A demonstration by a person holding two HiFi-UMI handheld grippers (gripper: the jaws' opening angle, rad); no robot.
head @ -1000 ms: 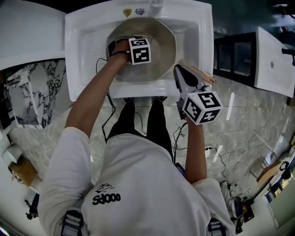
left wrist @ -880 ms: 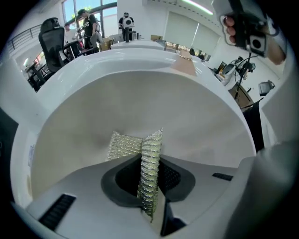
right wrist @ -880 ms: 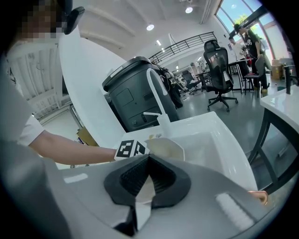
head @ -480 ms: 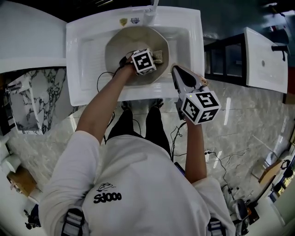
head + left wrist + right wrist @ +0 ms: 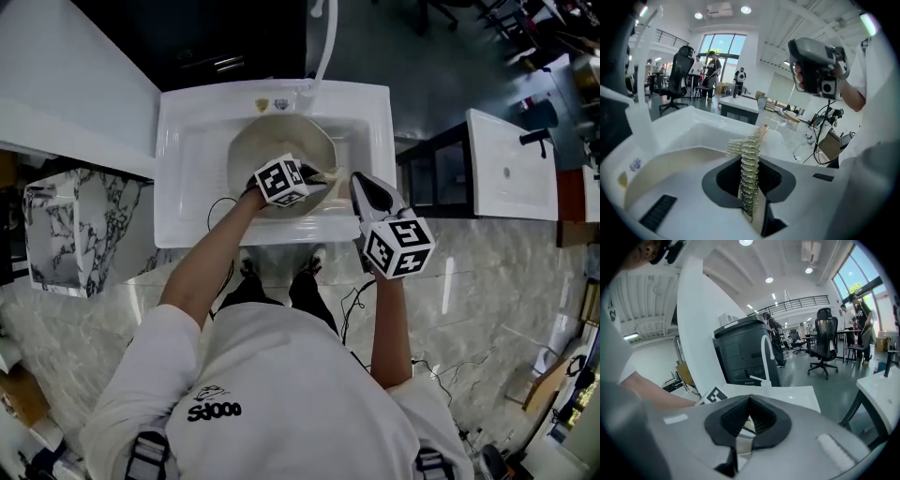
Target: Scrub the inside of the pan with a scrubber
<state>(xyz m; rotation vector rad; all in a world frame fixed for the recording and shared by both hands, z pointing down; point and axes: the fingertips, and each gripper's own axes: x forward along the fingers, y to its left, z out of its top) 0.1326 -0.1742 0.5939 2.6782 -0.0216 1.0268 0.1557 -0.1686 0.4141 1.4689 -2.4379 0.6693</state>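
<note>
floor (image 5: pixel 487 281): we see grey marble tiles around and below the sink.
sink (image 5: pixel 187 169): white, rectangular, with a white faucet (image 5: pixel 328 37) arching over its far edge.
pan (image 5: pixel 272 136): beige and round, lying in the sink basin just under the faucet. It fills most of the basin.
right tool (image 5: pixel 749 399): its jaws are pressed together and the pads meet at the tips. A pale sliver shows low in the gap and we can't tell what it is. In the head view it sits over the sink's right front rim, tip pointing at the pan's right edge, near the left tool.
left tool (image 5: pixel 750 161): inside the pan outline, over its near-right part, with jaws pinching the scrubber.
scrubber (image 5: pixel 746 145): metal chain-mesh, clamped edge-on and upright between the pads, with its top sticking out past the tips. It sits over the pan's inside, and we can't tell whether it touches.
strip (image 5: pixel 763 130): pale with a copper tip, just behind the scrubber's top.
</note>
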